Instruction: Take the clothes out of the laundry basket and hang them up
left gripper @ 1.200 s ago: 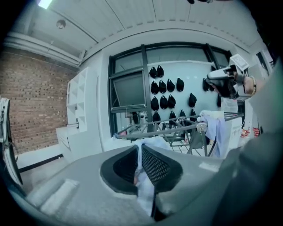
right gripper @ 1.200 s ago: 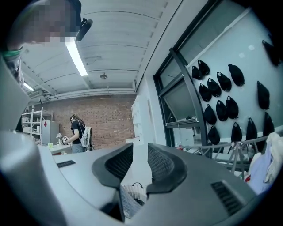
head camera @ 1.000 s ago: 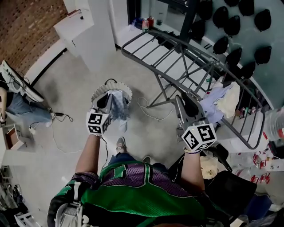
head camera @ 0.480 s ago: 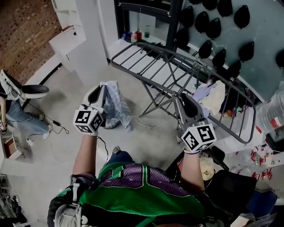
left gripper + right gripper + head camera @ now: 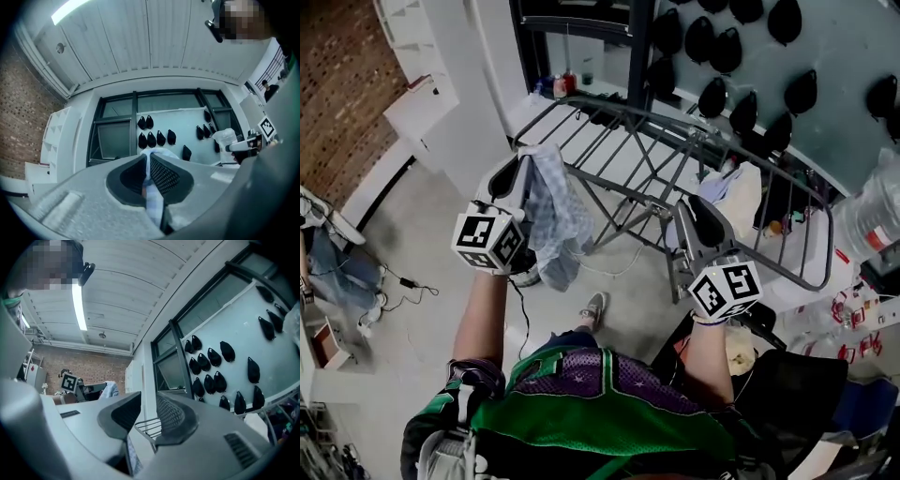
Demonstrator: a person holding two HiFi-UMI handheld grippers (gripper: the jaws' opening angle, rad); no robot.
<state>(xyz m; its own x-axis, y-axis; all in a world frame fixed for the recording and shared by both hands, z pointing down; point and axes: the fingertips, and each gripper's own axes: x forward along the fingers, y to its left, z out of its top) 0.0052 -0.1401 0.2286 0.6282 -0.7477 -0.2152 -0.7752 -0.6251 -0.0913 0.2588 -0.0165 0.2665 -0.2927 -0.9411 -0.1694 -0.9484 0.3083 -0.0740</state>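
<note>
My left gripper [image 5: 517, 171] is shut on a pale blue cloth [image 5: 551, 217], which hangs down from its jaws beside the near left corner of the grey drying rack [image 5: 623, 117]. In the left gripper view the cloth [image 5: 154, 206] is pinched between the pads of the left gripper [image 5: 147, 161]. My right gripper [image 5: 695, 214] is held over the rack's near rail, open, with nothing between its fingers [image 5: 171, 413]. The laundry basket is hidden below the cloth and my left arm. White and lavender clothes [image 5: 733, 192] lie on the rack's right side.
Dark caps [image 5: 741, 103] hang on the wall behind the rack. A large water bottle [image 5: 874, 217] stands at the right edge. Cables [image 5: 408, 286] trail on the floor at left, near a white shelf unit [image 5: 427, 103]. A dark bag [image 5: 787, 384] sits at my right.
My left gripper has lifted the blue cloth up out of the basket and carried it toward the rack's left corner. The right gripper has stayed over the rack.
</note>
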